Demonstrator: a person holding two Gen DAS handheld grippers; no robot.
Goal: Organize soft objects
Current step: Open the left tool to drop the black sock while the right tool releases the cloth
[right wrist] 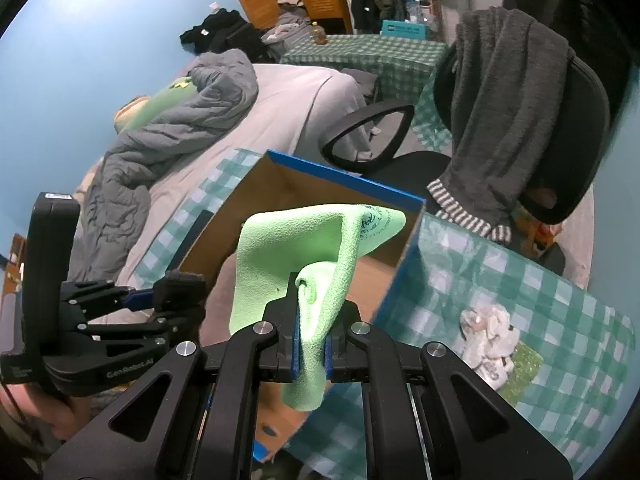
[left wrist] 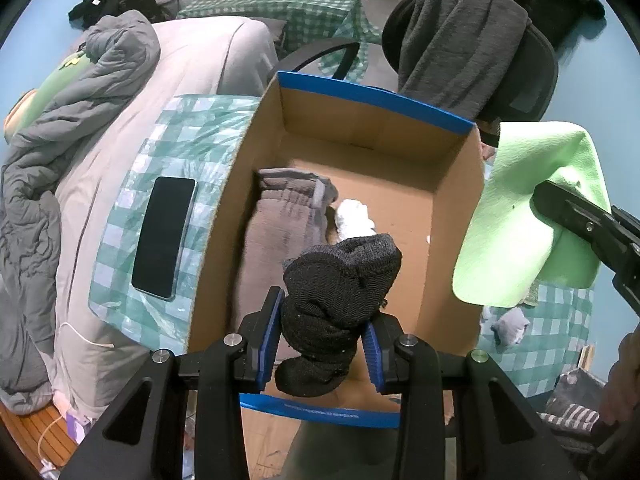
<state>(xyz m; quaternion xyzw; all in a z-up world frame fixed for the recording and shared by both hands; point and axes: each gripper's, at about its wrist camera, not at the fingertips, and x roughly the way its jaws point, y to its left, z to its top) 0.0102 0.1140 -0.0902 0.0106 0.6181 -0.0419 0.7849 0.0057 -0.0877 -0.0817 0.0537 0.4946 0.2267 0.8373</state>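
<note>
Left wrist: knitted dark sock over cardboard box.

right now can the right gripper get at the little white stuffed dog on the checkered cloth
Probably not as things stand. The path to the white stuffed dog looks free, with nothing lying over it on the checkered cloth, but the right gripper is already shut on the green cloth, so it would have to drop that first.

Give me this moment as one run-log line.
left gripper: shut on rolled dark sock, over cardboard box | right gripper: shut on green cloth, beside box | in box: grey folded cloth, white item
</note>
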